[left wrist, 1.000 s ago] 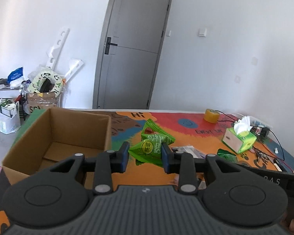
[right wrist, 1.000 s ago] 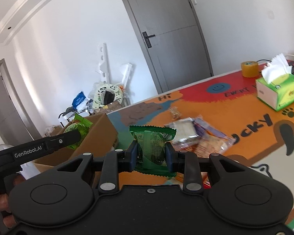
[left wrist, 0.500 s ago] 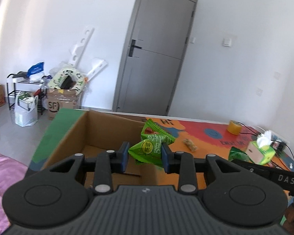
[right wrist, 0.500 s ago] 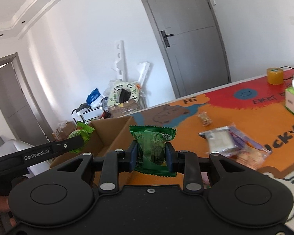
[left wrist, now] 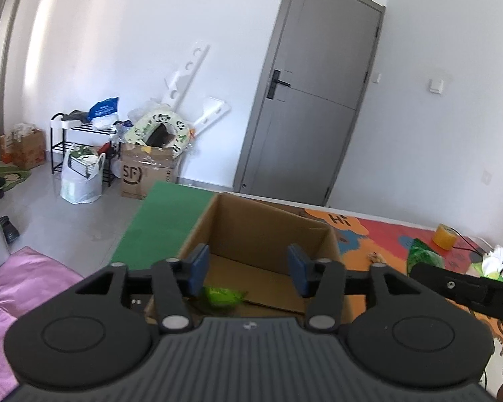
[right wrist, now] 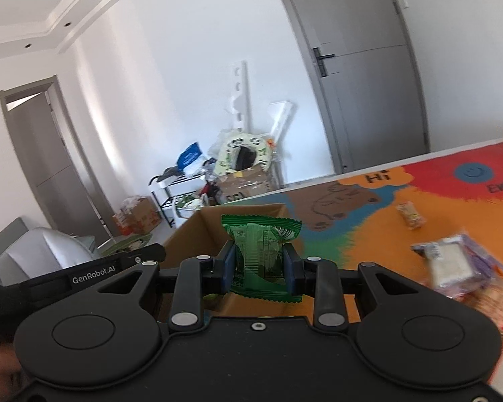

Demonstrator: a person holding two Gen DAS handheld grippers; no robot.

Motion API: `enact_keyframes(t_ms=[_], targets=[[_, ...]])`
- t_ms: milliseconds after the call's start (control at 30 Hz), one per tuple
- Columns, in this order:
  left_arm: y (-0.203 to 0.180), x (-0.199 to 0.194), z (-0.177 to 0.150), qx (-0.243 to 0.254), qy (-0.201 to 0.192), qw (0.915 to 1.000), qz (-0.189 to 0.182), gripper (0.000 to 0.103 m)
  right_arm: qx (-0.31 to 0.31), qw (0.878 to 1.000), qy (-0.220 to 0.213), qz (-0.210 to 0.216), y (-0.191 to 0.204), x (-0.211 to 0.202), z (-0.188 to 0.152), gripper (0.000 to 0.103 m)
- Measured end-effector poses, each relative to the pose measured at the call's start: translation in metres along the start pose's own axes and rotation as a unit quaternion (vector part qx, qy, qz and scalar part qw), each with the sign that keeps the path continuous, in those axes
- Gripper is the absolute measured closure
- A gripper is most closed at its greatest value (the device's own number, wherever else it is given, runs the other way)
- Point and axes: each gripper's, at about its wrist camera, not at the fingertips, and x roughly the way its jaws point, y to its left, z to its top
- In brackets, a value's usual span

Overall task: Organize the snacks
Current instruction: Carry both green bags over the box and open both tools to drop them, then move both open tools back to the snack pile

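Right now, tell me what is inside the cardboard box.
One light green snack packet lies on the floor of the cardboard box, below the open left gripper. The gripper body hides the near part of the floor.

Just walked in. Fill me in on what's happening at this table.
A person with two handheld grippers is sorting snacks into a cardboard box. The left gripper is open over the box, with a light green snack packet lying inside. The right gripper is clamped on a dark green snack packet, near the box. More snacks sit on the colourful mat.
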Motion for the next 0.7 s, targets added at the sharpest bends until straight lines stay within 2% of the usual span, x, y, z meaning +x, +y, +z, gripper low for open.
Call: enact_keyframes(t_ms=[300, 333, 433, 467, 533, 700], targets=[[0.014, -0.007, 0.001, -0.013, 0.005, 0.9999, 0.006, 0.046, -0.009, 0.999, 0.008, 0.043, 0.028, 0.029, 0.006, 0.072], [0.015, -0.007, 0.001, -0.013, 0.006, 0.9999, 0.007, 0.044, -0.006, 0.999, 0.009, 0.047, 0.029, 0.032, 0.007, 0.069], [0.016, -0.006, 0.002, -0.015, 0.011, 0.9997, 0.012, 0.035, 0.004, 0.999, 0.010, 0.034, 0.027, 0.034, 0.008, 0.050], [0.016, -0.007, 0.002, -0.016, 0.011, 0.9997, 0.013, 0.029, 0.005, 0.999, 0.005, 0.035, 0.024, 0.031, 0.007, 0.050], [0.014, -0.008, 0.000, -0.016, 0.009, 0.9998, 0.011, 0.025, 0.007, 0.999, 0.003, 0.037, 0.020, 0.024, 0.005, 0.048], [-0.002, -0.007, -0.004, -0.010, 0.018, 0.9998, -0.003, 0.018, 0.019, 1.000, 0.004, 0.010, 0.003, 0.008, -0.002, 0.039]])
